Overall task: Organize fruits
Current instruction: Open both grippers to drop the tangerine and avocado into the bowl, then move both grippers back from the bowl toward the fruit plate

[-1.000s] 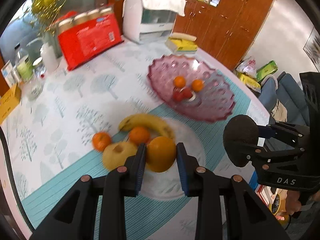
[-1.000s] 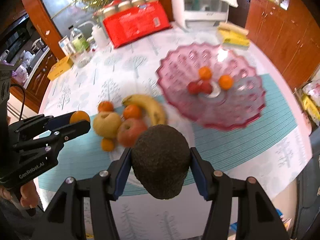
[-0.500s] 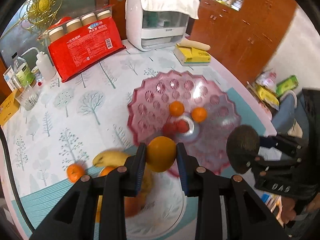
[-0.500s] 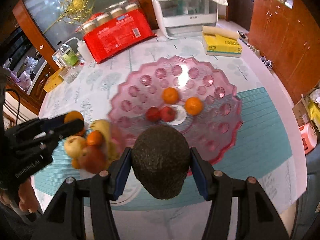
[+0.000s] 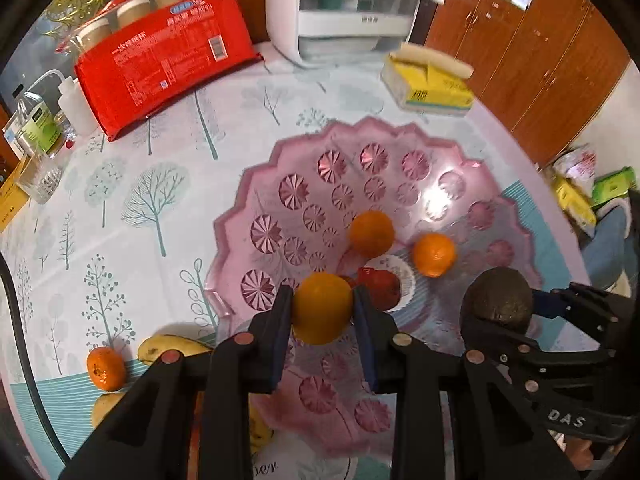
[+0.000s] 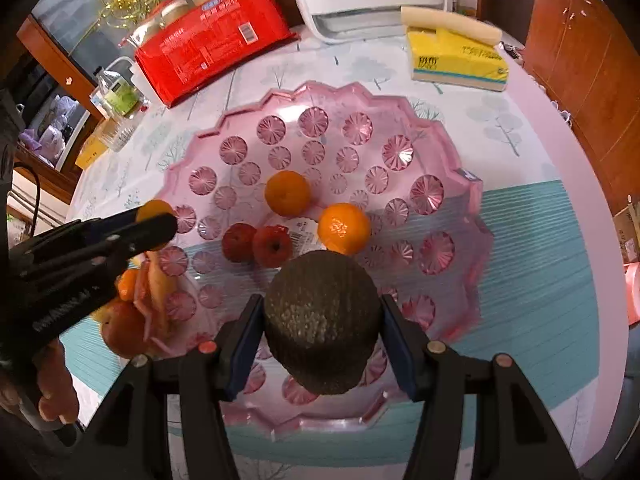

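Over the bowl: you hold both grippers above the pink bowl (image 6: 460, 184), each with a fruit.
Left gripper (image 5: 322, 312): your fingers are clamped on an orange (image 5: 322, 307), one blue pad on each side; it hangs over the bowl's near-left part, just in front of the red fruits.
Right gripper (image 6: 320, 328): your fingers are clamped on an avocado (image 6: 320, 320), dark and pebbled, over the near half of the bowl.
Cross view: from the left camera the avocado (image 5: 498, 298) sits at the right, over the bowl's right rim; from the right camera the left gripper (image 6: 156, 220) comes in from the left over the rim.
Bowl contents: two tangerines (image 6: 288, 193) (image 6: 345, 227) and two small red fruits (image 6: 256, 242) lie near the centre, the red ones touching each other.
Left of bowl: a banana (image 5: 174, 350), a tangerine (image 5: 105, 368) and an apple (image 6: 122, 334) lie on the desk (image 5: 120, 208) by a white plate; part is hidden behind your fingers.
Far side: a red pack (image 5: 160, 64), a white appliance (image 5: 344, 12) and a yellow tissue box (image 6: 458, 62).
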`<action>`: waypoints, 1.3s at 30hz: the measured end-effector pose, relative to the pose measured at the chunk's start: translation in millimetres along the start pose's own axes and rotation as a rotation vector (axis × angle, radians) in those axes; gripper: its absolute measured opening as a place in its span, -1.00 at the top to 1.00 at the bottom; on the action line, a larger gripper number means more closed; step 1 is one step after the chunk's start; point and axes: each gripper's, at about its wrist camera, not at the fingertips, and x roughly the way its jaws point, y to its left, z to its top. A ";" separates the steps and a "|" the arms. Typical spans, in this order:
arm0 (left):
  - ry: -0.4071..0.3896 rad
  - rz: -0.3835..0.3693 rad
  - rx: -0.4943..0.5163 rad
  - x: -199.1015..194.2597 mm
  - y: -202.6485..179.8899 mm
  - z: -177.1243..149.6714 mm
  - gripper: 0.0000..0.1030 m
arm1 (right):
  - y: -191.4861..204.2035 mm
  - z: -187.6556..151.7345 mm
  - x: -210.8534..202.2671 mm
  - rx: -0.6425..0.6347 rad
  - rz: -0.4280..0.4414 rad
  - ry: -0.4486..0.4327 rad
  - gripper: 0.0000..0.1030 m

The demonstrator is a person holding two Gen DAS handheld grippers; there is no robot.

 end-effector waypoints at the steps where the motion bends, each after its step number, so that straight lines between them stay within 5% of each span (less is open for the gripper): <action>1: 0.005 0.004 0.001 4.2 -1.1 -0.2 0.45 | 0.4 1.5 3.2 -0.006 0.005 0.005 -0.12; 16: 0.082 0.032 -0.019 39.0 6.8 -7.6 0.43 | 13.6 11.3 22.4 -0.065 -0.039 0.010 -0.15; 21: 0.068 0.026 -0.027 34.7 6.7 -8.0 0.13 | 22.3 14.6 6.3 -0.103 -0.082 -0.074 -0.42; 26: 0.022 0.053 -0.021 16.3 4.9 -11.2 -0.28 | 19.8 12.1 -6.3 -0.096 -0.091 -0.099 -0.43; 39: -0.065 0.066 -0.034 -37.6 14.4 -34.1 -0.35 | 25.2 -12.1 -39.4 -0.060 -0.121 -0.202 -0.43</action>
